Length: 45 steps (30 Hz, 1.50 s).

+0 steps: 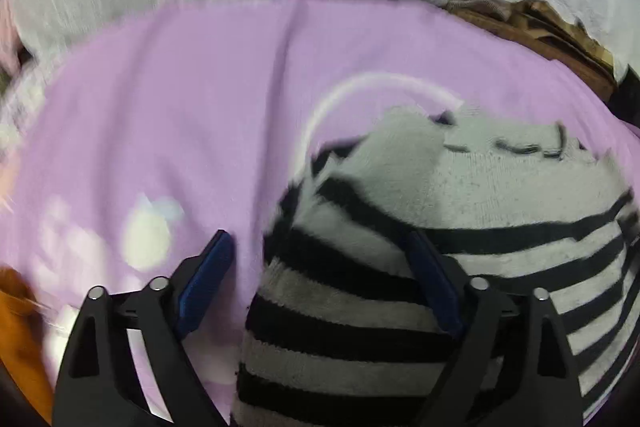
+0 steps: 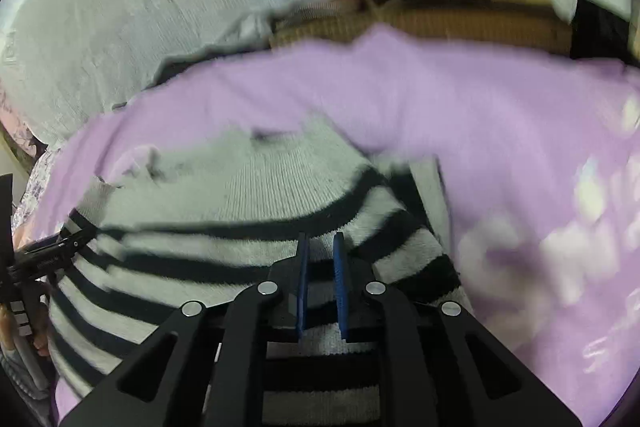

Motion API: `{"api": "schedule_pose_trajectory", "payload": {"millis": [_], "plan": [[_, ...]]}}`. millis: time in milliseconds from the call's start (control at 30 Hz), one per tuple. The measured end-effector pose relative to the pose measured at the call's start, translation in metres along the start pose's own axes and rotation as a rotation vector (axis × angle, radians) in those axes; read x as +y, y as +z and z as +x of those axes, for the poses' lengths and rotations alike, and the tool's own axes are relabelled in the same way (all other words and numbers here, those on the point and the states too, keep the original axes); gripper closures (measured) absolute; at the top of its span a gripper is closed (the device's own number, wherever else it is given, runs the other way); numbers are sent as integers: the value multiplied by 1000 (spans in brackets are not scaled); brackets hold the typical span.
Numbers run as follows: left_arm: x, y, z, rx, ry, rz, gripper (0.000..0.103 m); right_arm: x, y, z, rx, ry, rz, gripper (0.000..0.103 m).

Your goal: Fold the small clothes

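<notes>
Left fingers (image 1: 224,275) wide apart over striped garment (image 1: 340,307); right fingers (image 2: 302,279) nearly together.

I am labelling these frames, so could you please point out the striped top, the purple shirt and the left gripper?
Striped top (image 2: 256,187): right wrist view, plain grey upper part.
Purple shirt (image 1: 180,99): left wrist view, bare middle.
Left gripper (image 1: 320,263): left wrist view, midway between fingertips.

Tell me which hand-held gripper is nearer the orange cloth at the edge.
Left. The left hand-held gripper stands just beside the orange cloth. The right hand-held gripper sits over the striped garment, no orange cloth in its view.
</notes>
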<state>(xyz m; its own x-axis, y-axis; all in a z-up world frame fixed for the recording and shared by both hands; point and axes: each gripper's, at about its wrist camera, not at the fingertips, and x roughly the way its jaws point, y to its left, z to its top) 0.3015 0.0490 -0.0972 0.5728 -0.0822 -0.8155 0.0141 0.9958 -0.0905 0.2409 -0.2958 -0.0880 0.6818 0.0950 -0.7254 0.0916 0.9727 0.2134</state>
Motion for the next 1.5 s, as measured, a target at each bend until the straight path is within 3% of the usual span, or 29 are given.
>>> {"api": "schedule_pose_trajectory", "payload": {"millis": [100,233,367,467,533,567,633,667,967,1300,1500], "plan": [[12,3,-2,4,-33,-62,13,6,0,-2,-10,-25,-27,91],[6,-5,-27,-81,35,-52,15,7,-4,-12,-49,-20,-20,90],[-12,-18,-68,-144,-78,-42,15,20,-15,-48,-148,-41,-40,87],[-45,-35,-84,-158,-125,18,15,47,-27,-72,-183,12,-68,83],[-68,-51,-85,-155,-97,82,14,64,-36,-81,-181,35,-99,75],[-75,-57,-80,-139,-73,105,13,73,-43,-82,-170,31,-121,66],[-90,-71,-60,-107,36,139,4,85,-55,-71,-104,5,-152,62],[-92,-73,-57,-113,57,149,4,86,-61,-60,-54,-20,-157,61],[-88,-79,-66,-138,52,127,4,86,-61,-59,-57,-29,-147,61],[-71,-104,-105,-205,51,45,4,68,-80,-102,-217,-113,-35,60],[-65,-108,-97,-165,52,29,4,41,-79,-87,-114,-99,87,54]]}}
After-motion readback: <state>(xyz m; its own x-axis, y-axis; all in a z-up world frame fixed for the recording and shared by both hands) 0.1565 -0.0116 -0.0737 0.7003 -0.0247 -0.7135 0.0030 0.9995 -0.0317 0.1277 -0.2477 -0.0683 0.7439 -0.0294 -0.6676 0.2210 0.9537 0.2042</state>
